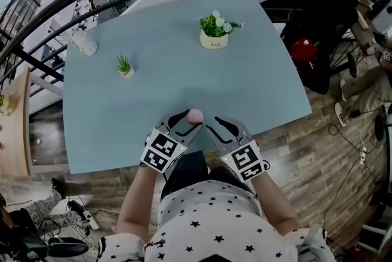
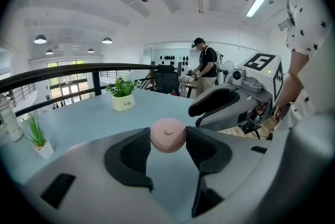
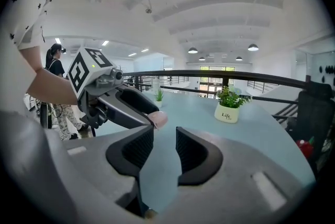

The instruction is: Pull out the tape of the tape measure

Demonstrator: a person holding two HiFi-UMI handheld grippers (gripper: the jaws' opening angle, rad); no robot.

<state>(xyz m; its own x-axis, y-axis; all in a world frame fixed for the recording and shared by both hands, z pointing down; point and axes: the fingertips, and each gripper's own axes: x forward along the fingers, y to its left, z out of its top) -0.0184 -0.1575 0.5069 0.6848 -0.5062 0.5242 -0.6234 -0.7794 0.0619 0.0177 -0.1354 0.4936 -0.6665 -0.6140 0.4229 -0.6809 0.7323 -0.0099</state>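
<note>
Closest to the lens is the person's star-print shirt (image 1: 208, 218), and both arms reach forward from it to the near edge of the pale blue table (image 1: 184, 71).

On the left, the left gripper (image 1: 188, 121) has the tape measure (image 2: 167, 135), a round pink case with a small button at its centre. It sits squarely between the two black fingers (image 2: 137, 152), right out at their tips. Each pad presses on one side of it, and the jaws stand fairly wide to take its width. That's a firm pinch, with the case over the near part of the table.

Just to its right comes the right gripper (image 3: 165, 139). Its jaws are parted with a clear gap, and only bare tabletop shows between its fingers (image 3: 191, 152). Seen from this gripper, the pink case peeks out just beyond the tip of its left-hand finger, off to the left of the gap and not inside it. The head view shows the two grippers' tips near each other, and the right one's tips are just beside the case.

Farther across the table, well beyond both sets of fingertips, stand a white bottle (image 1: 84, 42), a small grass plant (image 1: 125, 65) and a white flower pot (image 1: 214, 31).
</note>
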